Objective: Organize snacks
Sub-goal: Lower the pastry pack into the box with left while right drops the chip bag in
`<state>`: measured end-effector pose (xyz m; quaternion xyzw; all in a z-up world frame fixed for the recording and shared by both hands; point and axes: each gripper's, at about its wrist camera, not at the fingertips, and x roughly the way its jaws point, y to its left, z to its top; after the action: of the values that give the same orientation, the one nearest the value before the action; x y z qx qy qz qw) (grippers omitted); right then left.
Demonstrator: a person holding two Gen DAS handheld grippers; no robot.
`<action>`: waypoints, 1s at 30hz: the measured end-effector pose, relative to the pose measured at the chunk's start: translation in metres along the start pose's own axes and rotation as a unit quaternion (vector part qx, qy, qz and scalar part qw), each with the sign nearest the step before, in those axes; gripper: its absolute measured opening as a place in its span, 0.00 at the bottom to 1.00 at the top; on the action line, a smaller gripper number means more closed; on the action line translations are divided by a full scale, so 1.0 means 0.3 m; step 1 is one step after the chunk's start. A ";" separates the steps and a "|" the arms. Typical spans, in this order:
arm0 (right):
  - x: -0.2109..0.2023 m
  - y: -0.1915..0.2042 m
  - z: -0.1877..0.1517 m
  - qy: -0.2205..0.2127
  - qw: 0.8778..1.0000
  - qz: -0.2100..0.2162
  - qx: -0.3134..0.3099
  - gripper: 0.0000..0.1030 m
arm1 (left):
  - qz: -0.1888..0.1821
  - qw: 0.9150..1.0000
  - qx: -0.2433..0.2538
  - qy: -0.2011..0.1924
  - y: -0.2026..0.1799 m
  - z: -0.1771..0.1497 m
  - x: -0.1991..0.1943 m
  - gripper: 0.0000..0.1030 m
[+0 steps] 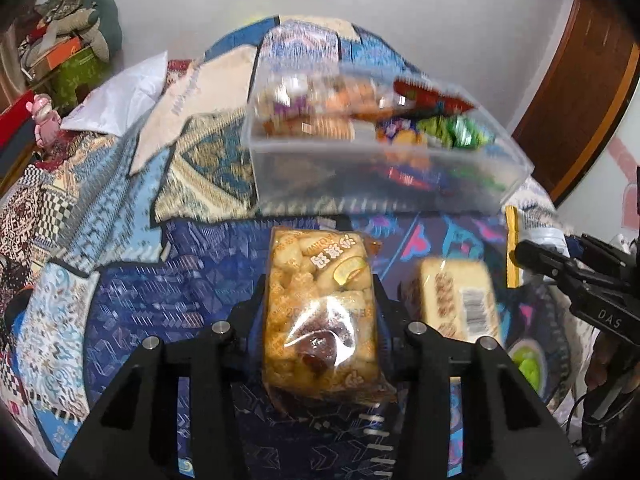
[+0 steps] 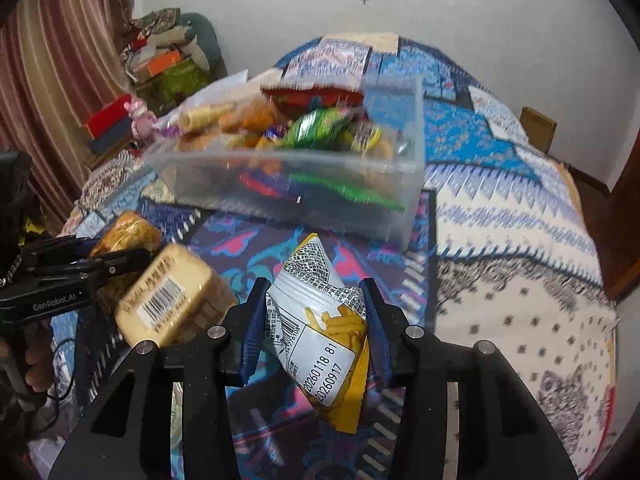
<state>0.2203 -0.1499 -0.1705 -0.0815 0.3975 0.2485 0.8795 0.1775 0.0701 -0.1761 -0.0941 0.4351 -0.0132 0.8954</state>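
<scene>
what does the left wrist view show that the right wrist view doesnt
Only the left wrist view shows the front of the puffed-snack pack clamped in the left gripper, and a green-lidded cup by the bed edge.

Only the right wrist view shows the yellow-and-white fries bag clamped in the right gripper, plus the striped curtain.

Both show the clear bin of snacks, the barcoded cake pack lying on the patterned bedspread, and the pink figurine.

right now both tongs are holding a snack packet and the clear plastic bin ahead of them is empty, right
Not quite. The clear plastic bin is not empty: the right wrist view shows it heaped with colourful snack packets. The rest holds: the left tongs grip a clear packet of golden puffed snacks, the right tongs a white-and-yellow fries packet.
</scene>
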 end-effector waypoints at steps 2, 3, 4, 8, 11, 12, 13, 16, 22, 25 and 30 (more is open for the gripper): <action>-0.021 -0.003 0.017 -0.010 1.000 0.000 0.001 0.40 | -0.003 1.000 0.000 -0.017 -0.004 0.031 -0.034 0.43; -0.029 -0.004 0.026 -0.015 1.000 0.001 0.003 0.40 | -0.003 1.000 0.001 -0.024 -0.008 0.045 -0.045 0.43; -0.042 -0.007 0.041 -0.022 1.000 0.003 0.003 0.40 | -0.004 0.999 0.004 -0.033 -0.017 0.064 -0.061 0.43; -0.075 -0.008 0.094 -0.047 0.999 0.000 0.003 0.40 | -0.009 0.998 0.012 -0.056 -0.042 0.132 -0.093 0.43; -0.082 -0.015 0.135 -0.060 0.998 0.000 0.005 0.40 | -0.013 0.997 0.014 -0.068 -0.060 0.188 -0.102 0.43; -0.080 -0.017 0.148 -0.063 0.998 -0.001 0.006 0.40 | -0.014 0.997 0.016 -0.072 -0.068 0.202 -0.104 0.43; -0.078 -0.020 0.162 -0.067 0.998 -0.002 0.006 0.40 | -0.014 0.997 0.019 -0.077 -0.076 0.219 -0.103 0.43; -0.061 -0.032 0.192 -0.072 0.997 -0.004 0.009 0.40 | -0.015 0.996 0.028 -0.086 -0.098 0.262 -0.092 0.43; 0.013 -0.068 0.240 -0.066 0.998 0.000 0.024 0.40 | -0.020 0.996 0.034 -0.082 -0.114 0.322 -0.016 0.43; 0.049 -0.081 0.260 -0.061 0.998 0.000 0.027 0.40 | -0.019 0.997 0.026 -0.074 -0.102 0.339 0.034 0.43; 0.101 -0.091 0.284 -0.055 0.998 -0.002 0.026 0.40 | -0.011 0.997 0.028 -0.073 -0.104 0.369 0.099 0.43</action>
<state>0.3070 -0.1332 -0.1373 -0.0452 0.3543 0.2405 0.9025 0.2841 0.0536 -0.1267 -0.0739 0.3671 -0.0281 0.9268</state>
